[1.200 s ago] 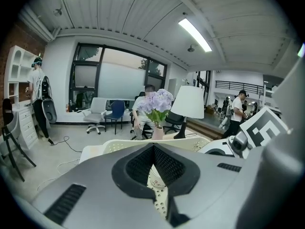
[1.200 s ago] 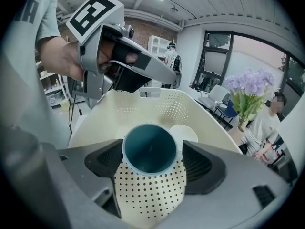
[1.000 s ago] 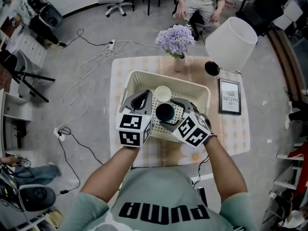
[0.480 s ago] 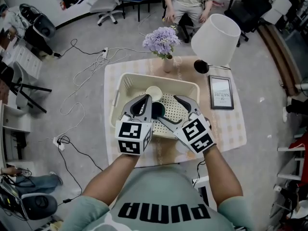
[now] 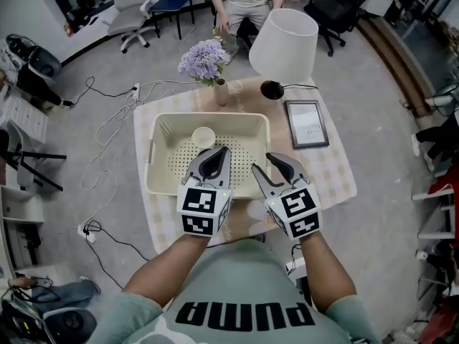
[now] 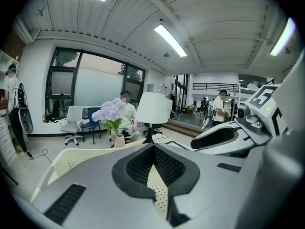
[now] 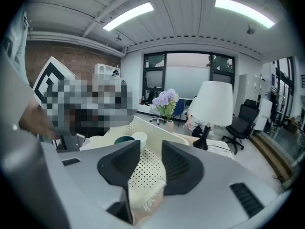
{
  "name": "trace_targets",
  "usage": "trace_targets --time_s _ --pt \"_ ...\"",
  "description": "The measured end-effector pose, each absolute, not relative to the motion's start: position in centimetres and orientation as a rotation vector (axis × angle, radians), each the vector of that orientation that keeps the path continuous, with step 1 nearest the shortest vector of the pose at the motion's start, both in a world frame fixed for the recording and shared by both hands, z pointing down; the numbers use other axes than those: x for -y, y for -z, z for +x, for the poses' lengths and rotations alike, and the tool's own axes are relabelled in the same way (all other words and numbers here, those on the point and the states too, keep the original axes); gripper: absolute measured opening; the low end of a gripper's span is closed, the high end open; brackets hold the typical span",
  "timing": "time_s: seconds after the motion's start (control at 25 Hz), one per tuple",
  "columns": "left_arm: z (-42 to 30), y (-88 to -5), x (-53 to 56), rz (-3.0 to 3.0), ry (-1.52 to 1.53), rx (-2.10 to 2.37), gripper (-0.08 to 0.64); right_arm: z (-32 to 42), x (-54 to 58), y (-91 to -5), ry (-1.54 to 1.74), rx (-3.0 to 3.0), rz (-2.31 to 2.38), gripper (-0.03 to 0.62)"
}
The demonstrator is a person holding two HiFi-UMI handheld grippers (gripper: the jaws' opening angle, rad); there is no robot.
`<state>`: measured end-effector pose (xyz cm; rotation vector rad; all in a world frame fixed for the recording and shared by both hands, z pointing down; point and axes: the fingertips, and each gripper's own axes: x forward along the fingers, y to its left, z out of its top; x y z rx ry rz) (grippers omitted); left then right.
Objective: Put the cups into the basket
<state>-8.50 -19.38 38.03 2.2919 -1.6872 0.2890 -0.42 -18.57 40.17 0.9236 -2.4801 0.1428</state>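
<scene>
Left claw (image 5: 221, 153) is held shut, empty. Right claw (image 5: 262, 162) has just been closed halfway, nothing gripped. White cup (image 5: 203, 136) is seated in basket (image 5: 155, 172).

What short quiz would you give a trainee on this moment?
1. True or false: the white cup sits inside the basket.
2. What lies beside the lamp on the table? A. a picture frame B. a laptop C. a kettle
3. What does the left tool hold?
Key: 1. true; 2. A; 3. nothing, its jaws are together.
</scene>
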Motion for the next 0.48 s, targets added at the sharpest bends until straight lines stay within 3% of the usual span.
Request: trace_targets --time_s 0.04,0.16,0.48 --pt "-7.6 -38.0 19.3 2.308 -0.291 1.667 0.002 0.6 18.6 -40.2 -0.155 2.468 0.968 0.127" --pt "-4.9 -37.8 19.0 2.349 -0.291 1.613 0.002 3.7 18.5 -40.3 -0.176 2.425 1.080 0.063" --pt "2.2 -37.9 17.8 2.443 -0.300 1.463 0.002 11.0 17.4 -40.3 -0.210 2.324 1.327 0.015"
